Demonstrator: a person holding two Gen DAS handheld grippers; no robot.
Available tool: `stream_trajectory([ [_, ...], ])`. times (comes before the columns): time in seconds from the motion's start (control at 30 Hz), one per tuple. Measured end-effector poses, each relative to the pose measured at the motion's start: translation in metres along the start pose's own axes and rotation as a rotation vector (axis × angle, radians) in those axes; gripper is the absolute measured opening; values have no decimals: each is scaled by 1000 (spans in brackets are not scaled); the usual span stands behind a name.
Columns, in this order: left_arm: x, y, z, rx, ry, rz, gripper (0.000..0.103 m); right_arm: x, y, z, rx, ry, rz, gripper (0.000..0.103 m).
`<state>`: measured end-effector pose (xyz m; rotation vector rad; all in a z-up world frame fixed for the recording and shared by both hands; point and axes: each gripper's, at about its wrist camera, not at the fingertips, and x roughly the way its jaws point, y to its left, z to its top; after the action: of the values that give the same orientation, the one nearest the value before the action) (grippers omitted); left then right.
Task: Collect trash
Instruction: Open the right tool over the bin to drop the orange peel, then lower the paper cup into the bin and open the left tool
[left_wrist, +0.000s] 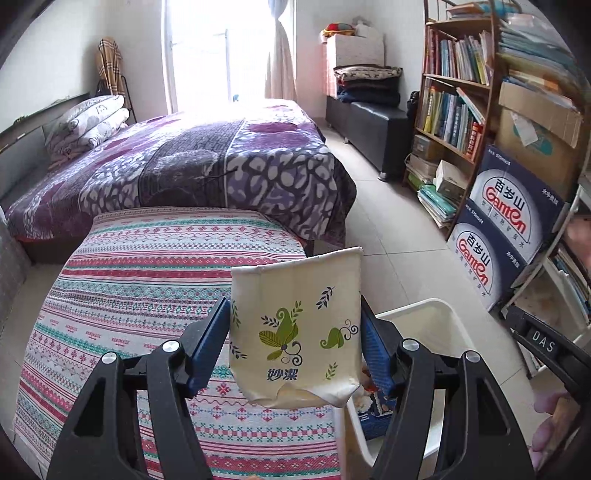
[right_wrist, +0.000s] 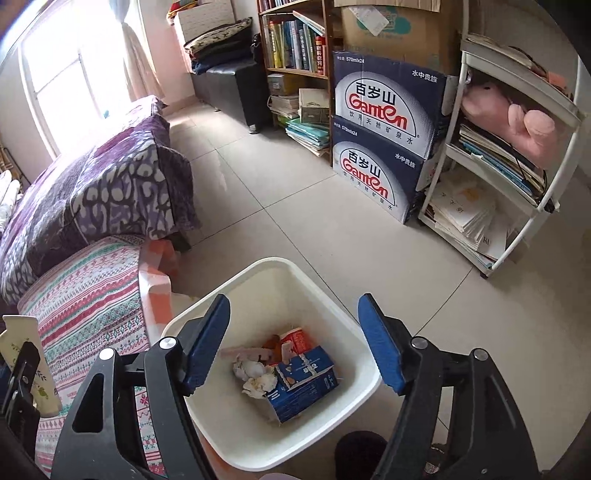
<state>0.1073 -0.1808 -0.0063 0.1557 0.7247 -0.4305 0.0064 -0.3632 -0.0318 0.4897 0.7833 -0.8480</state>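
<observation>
My left gripper (left_wrist: 295, 332) is shut on a flattened cream paper cup (left_wrist: 295, 328) with green leaf print, held above the right edge of the striped cloth, beside the white trash bin (left_wrist: 439, 314). The cup and left gripper also show at the left edge of the right wrist view (right_wrist: 22, 362). My right gripper (right_wrist: 293, 339) is open and empty, held above the white trash bin (right_wrist: 273, 264). In the bin lie a blue carton (right_wrist: 306, 384), crumpled paper (right_wrist: 255, 374) and a red wrapper (right_wrist: 295, 341).
A striped cloth-covered surface (left_wrist: 147, 295) is left of the bin, with a purple bed (left_wrist: 184, 162) behind. Ganten water boxes (right_wrist: 388, 122), a bookshelf (left_wrist: 454, 103) and a white rack (right_wrist: 509, 155) line the right side. Tiled floor (right_wrist: 295, 206) lies between.
</observation>
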Motion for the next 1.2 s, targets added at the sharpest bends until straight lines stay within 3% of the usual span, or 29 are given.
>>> stream_trajectory([
  [0.23,10,-29,-2,-7,64,-107,68,1,-28,5,47,-2,-22,75],
  [0.47,20,-52,-3,-67,153,-335,74,0,-58,11,113,-11,-46,81],
  [0.57,19,-54,-2,-81,164,-374,77,-1,-66,13,142,-17,-53,84],
  [0.73,10,-43,0,-66,110,-256,82,-4,-62,12,121,-24,-50,90],
  [0.9,-1,-21,0,-66,76,-163,90,-16,-39,3,34,-88,-75,95],
  [1.2,-27,17,-8,-23,-34,56,94,-38,-8,-14,-38,-150,-54,96],
])
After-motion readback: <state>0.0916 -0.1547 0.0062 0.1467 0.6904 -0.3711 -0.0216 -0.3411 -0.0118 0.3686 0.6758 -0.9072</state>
